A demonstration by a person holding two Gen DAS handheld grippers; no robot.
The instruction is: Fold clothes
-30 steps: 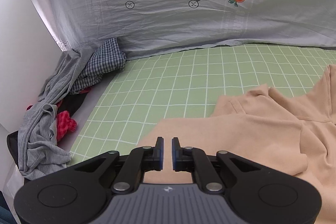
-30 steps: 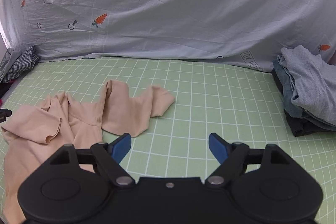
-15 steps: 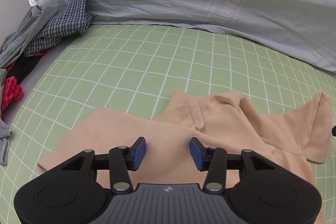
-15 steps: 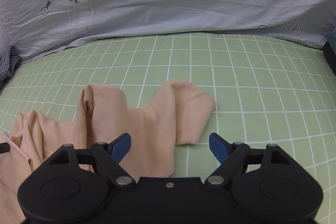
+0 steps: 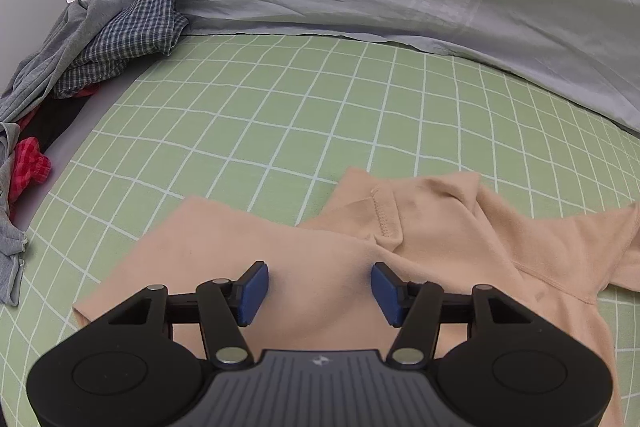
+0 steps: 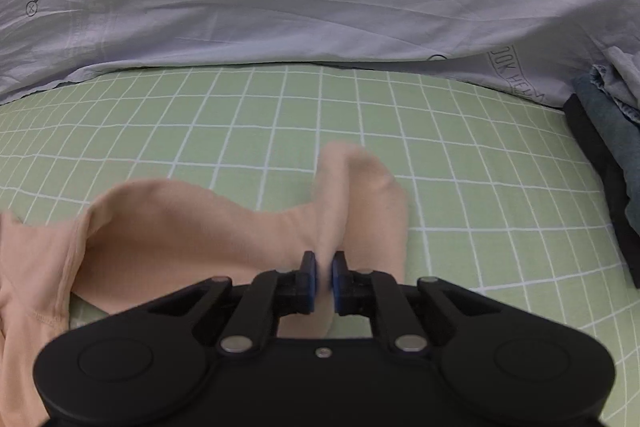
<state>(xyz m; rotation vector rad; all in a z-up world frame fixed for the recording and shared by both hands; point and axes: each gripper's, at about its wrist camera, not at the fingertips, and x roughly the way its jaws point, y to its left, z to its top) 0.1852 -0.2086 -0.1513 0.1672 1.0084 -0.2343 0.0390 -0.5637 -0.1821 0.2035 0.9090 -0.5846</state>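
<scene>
Peach shirt (image 6: 192, 227) sleeve's pinched in the right gripper (image 6: 323, 277) mid-frame, jaws just clamped, while the left gripper (image 5: 316, 287), just widened, hangs open and empty over the body, probably to spread it flat.

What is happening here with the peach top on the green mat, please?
A person with a gripper in each hand is starting to fold a peach top lying rumpled on the green grid mat. The right gripper has just closed and pinches a ridge of the fabric. The left gripper has just opened and hangs over another part of the top, gripping nothing. Loose clothes sit in a heap at the mat's edge.
</scene>
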